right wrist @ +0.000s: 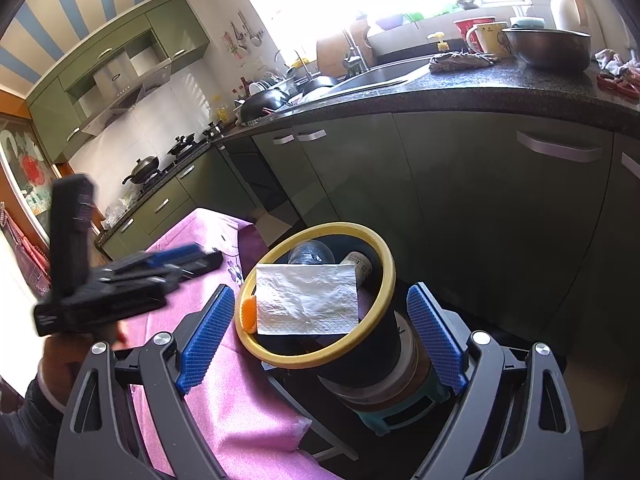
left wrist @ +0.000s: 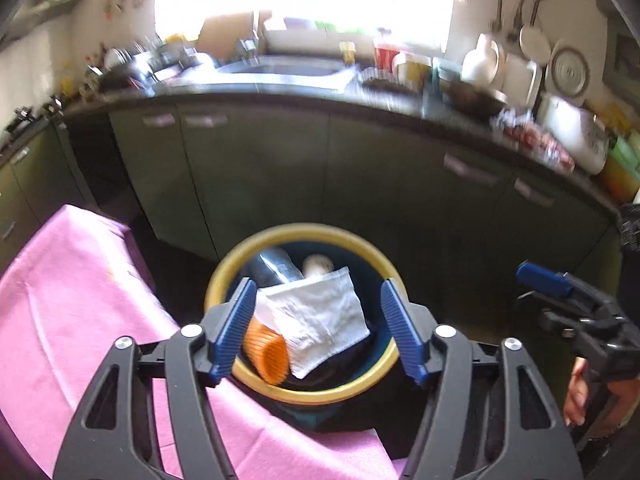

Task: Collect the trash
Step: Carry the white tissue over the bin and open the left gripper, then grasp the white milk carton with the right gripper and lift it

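Left wrist view: left gripper (left wrist: 320, 328) hangs open over the bin (left wrist: 224, 276), nothing between its jaws; right gripper (right wrist: 320, 336) open and empty too.
Trash sits in the yellow-rimmed bin, lower centre of frame: white paper napkin (left wrist: 320, 316) on top, orange ribbed cup (left wrist: 268, 354) at its lower left, clear plastic bottle (left wrist: 276, 266) and a labelled bottle (right wrist: 358, 266) behind. Napkin looks feather-light, limp, likely to crumple; pinch a free corner. Cup seems light, thin, crushable; take it across the rim. Bottle slick and rounded, half buried. Pink-covered desk (left wrist: 76, 280) touches the bin at left; dark counter (right wrist: 480, 92) and green cabinets (right wrist: 360, 184) stand close behind, limiting reach.
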